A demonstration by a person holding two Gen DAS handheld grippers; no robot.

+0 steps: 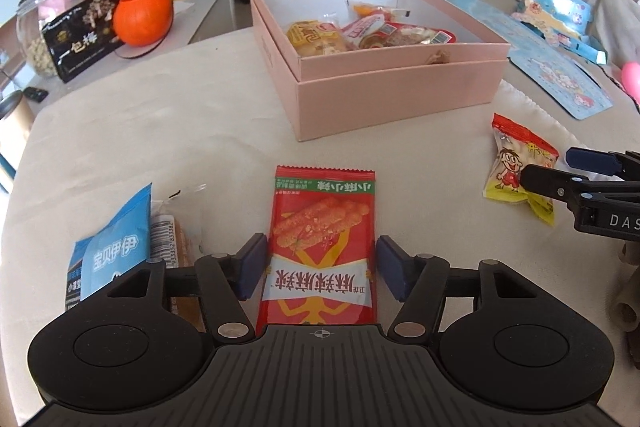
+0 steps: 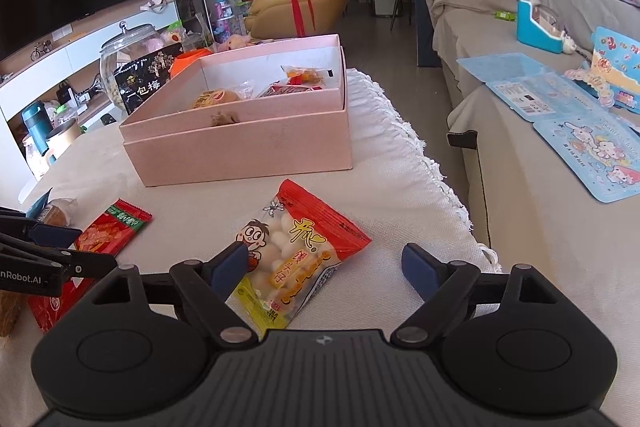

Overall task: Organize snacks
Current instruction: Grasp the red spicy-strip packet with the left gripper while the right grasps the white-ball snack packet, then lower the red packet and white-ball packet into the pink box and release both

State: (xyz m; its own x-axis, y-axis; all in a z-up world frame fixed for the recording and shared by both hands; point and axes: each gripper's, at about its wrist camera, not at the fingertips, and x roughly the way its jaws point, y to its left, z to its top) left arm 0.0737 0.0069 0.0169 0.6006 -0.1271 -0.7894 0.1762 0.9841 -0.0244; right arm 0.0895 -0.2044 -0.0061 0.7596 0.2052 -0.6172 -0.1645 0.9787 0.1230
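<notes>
Spread wide on both sides, left gripper (image 1: 320,263) straddling the red packet (image 1: 322,247) flat on the cloth, right gripper (image 2: 326,267) around the candy bag (image 2: 296,251); light, crinkly, probably slippery, best pinched mid-body.

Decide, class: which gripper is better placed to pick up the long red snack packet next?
Left. The left gripper is open with the red packet lying squarely between its fingers. The right gripper is open over the yellow-and-red bag instead.
</notes>
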